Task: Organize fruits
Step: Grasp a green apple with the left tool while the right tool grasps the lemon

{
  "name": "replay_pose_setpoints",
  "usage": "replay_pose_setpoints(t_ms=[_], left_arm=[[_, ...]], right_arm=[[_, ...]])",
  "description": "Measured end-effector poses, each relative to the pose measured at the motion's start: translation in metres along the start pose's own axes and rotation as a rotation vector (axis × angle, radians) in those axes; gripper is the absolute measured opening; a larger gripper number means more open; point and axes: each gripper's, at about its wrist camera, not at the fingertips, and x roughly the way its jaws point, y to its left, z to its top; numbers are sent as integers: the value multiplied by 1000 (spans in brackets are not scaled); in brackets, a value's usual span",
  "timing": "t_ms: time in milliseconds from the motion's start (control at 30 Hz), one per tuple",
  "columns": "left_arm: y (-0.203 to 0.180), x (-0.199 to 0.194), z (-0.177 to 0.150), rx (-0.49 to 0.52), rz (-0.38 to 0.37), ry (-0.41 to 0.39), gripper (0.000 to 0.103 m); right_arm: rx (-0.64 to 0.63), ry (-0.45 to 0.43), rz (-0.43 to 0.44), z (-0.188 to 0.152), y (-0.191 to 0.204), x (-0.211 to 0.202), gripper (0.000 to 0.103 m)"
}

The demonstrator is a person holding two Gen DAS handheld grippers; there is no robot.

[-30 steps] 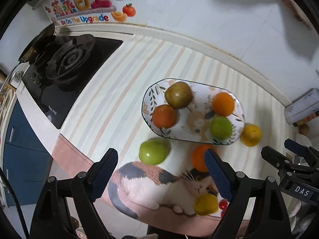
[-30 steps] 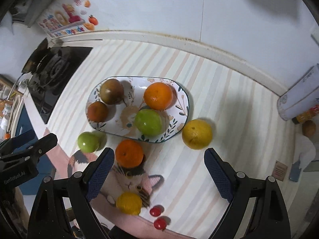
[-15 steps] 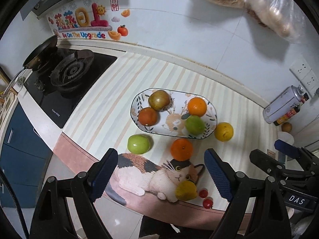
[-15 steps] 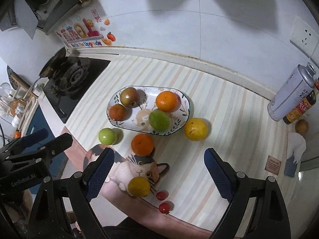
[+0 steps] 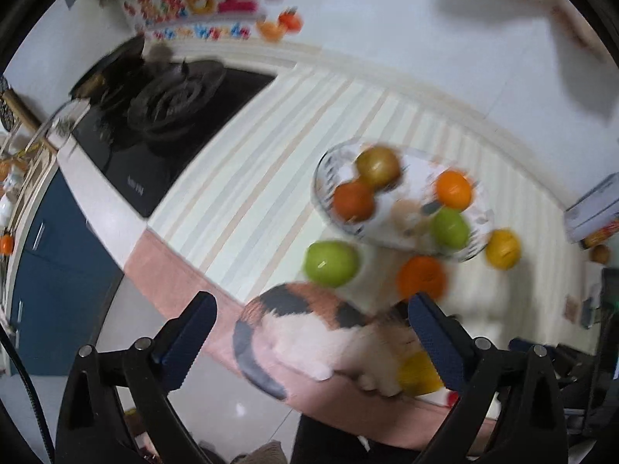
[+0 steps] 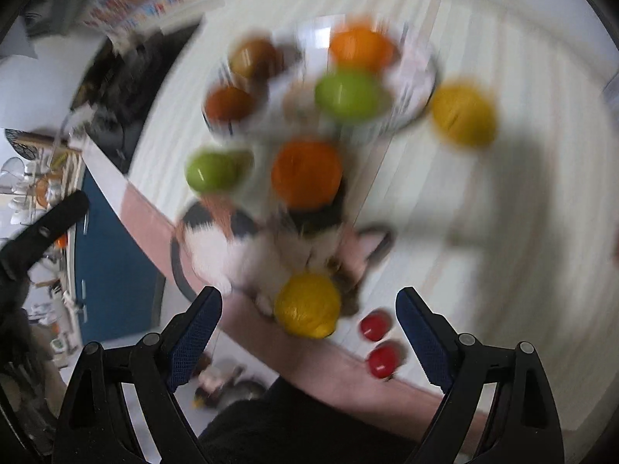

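A patterned oval plate (image 5: pixel 327 178) (image 6: pixel 419 77) holds several fruits: a brownish one, a dark orange one, an orange and a green one. Loose on the striped mat lie a green apple (image 5: pixel 330 263) (image 6: pixel 216 170), an orange (image 5: pixel 422 276) (image 6: pixel 306 173), a yellow fruit right of the plate (image 5: pixel 503 248) (image 6: pixel 463 114), another yellow fruit (image 6: pixel 307 305) on the cat picture, and two small red fruits (image 6: pixel 374 326). My left gripper (image 5: pixel 311 319) is open and empty above the mat's front edge. My right gripper (image 6: pixel 308 311) is open, just above the near yellow fruit. Both views are blurred.
A black gas stove (image 5: pixel 170 104) sits at the far left. A spray can (image 5: pixel 592 208) stands at the right by the tiled wall. The counter's front edge (image 5: pixel 116 232) drops to blue cabinets.
Both grippers have dropped closer to the counter after being higher half a second ago. The fruits look larger and blurred. No fruit has moved.
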Motion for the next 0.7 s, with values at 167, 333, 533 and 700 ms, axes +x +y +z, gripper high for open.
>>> replay_pose_setpoints(t_ms=[167, 333, 533, 700], left_arm=[[12, 40, -6, 11, 38, 92, 101], [15, 71, 0, 9, 27, 149, 101], [6, 109, 25, 20, -27, 204, 101], [-10, 149, 40, 65, -50, 276, 101]], right_arm=[[15, 153, -14, -5, 5, 68, 75], [3, 163, -60, -7, 5, 90, 61], [88, 93, -67, 1, -28, 69, 61], [100, 54, -126, 8, -44, 59, 61]])
